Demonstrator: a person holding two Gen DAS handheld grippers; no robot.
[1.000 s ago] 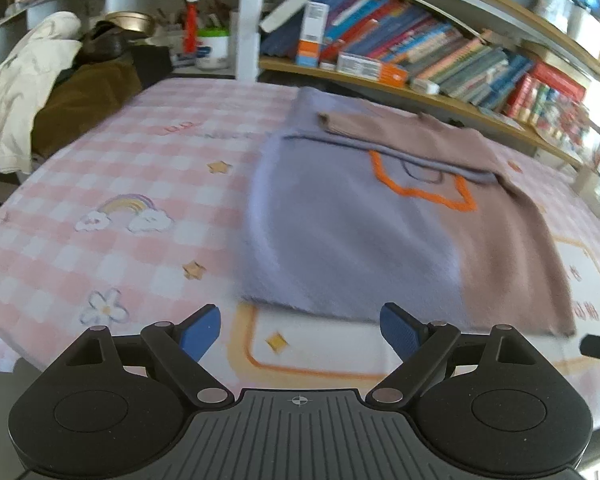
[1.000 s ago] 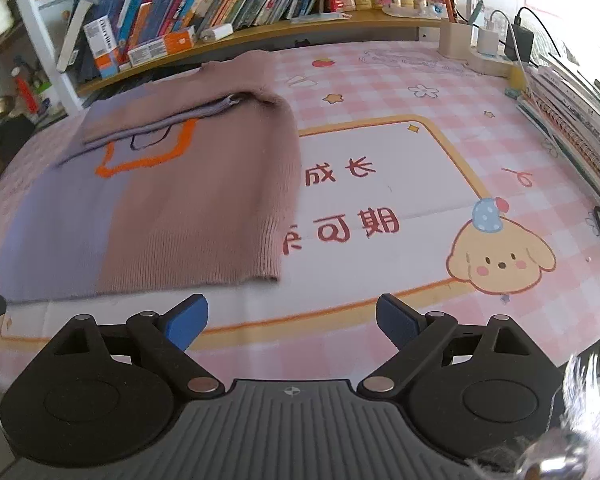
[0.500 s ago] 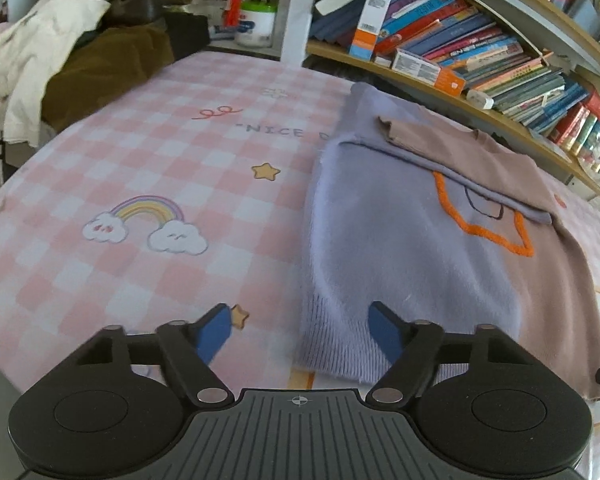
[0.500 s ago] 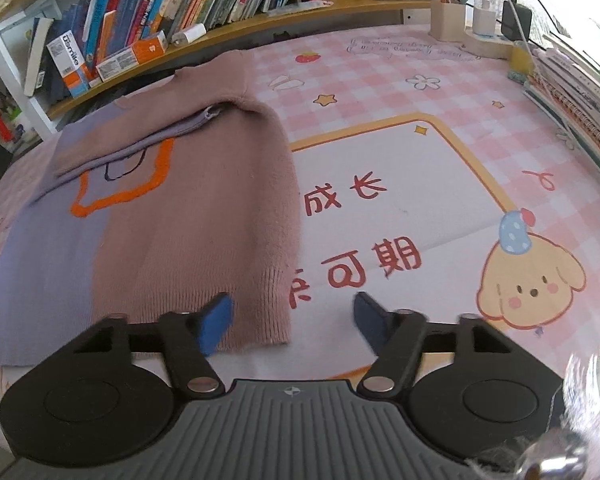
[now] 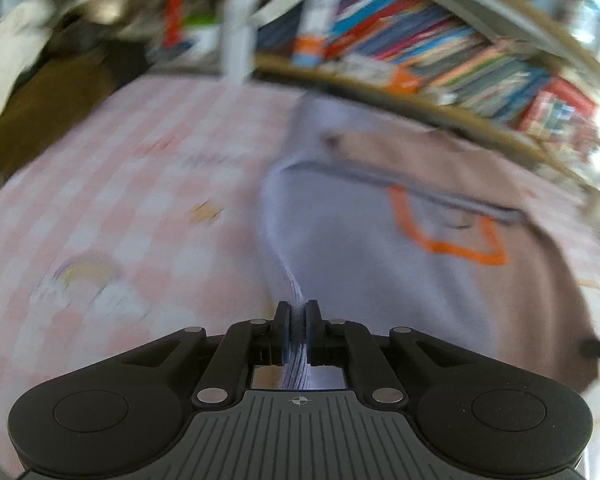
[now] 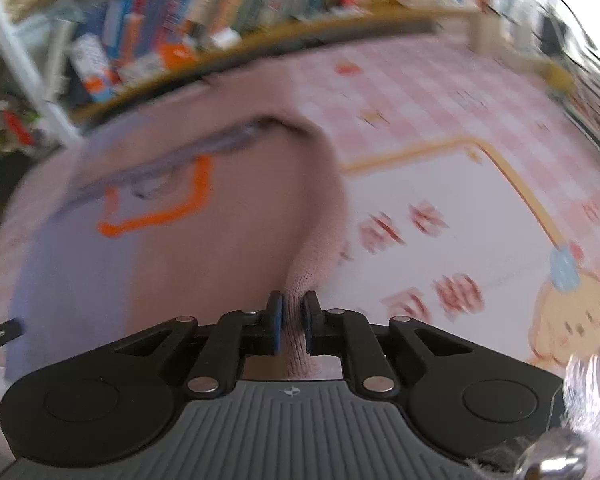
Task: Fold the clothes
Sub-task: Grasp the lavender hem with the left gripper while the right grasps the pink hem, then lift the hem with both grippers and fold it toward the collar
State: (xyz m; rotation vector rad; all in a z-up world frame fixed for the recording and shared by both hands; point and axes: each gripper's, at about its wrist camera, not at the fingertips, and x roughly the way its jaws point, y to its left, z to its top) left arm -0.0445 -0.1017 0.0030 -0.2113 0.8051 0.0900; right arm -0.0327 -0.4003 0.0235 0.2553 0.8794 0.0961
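On the pink checked cloth (image 5: 100, 208) lies the sweater (image 5: 360, 248), left gripper (image 5: 299, 320) pinching its lilac hem corner, right gripper (image 6: 293, 312) clamped on the brown one — soft, limp knit, likely to sag, so corners suit best.

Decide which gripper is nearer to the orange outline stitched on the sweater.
Hard to separate. The left gripper pinches the lilac hem corner; the right gripper pinches the tan corner. The orange outline lies up the sweater between them.
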